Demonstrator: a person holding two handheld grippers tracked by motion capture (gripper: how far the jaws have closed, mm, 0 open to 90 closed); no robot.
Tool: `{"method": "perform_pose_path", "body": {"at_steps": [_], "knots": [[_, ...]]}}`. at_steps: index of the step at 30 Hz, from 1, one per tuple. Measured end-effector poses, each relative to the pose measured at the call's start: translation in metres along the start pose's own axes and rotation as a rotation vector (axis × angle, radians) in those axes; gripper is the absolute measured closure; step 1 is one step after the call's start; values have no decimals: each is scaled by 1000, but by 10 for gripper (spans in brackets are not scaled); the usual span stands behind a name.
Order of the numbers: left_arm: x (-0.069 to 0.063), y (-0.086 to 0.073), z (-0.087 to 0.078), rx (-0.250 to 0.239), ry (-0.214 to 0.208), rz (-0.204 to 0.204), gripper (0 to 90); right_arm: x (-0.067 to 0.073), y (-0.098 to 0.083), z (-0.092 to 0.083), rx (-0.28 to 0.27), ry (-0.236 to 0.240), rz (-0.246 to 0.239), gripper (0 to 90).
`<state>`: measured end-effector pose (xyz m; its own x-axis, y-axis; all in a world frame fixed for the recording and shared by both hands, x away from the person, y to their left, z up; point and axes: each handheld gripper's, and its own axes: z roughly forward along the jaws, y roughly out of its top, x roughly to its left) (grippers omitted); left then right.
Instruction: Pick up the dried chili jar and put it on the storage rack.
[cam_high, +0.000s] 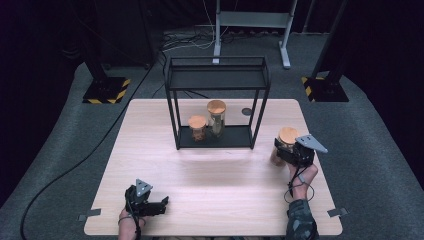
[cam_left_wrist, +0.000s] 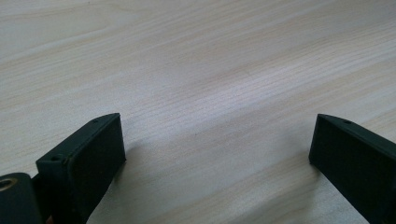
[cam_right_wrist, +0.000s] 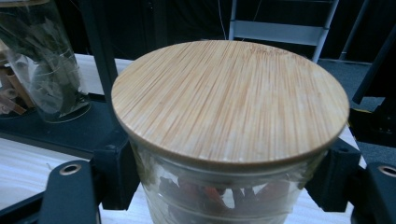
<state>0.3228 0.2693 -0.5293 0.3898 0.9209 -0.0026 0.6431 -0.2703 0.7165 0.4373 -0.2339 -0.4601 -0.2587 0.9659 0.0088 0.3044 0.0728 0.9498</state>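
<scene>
High view: the right gripper (cam_high: 287, 150), at the right of the frame, is clamped on a glass jar with a bamboo lid (cam_high: 287, 136) — standing on the wooden table (cam_high: 210, 170) just right of the black wire shelf (cam_high: 218, 80). At lower left, the left gripper (cam_high: 162, 202) rests with its jaws apart, nothing between them.

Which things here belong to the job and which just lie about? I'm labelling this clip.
In the job: jar gripped by right gripper; black shelf; two jars on it.

Lying about: small dark disc on the table; open left gripper, idle.
</scene>
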Motion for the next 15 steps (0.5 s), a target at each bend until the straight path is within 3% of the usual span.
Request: {"method": "perform_pose_path", "body": {"at_steps": [15], "knots": [[0, 0, 0, 0, 0, 0, 28, 15, 5, -8, -4, 44, -28, 243]]}}
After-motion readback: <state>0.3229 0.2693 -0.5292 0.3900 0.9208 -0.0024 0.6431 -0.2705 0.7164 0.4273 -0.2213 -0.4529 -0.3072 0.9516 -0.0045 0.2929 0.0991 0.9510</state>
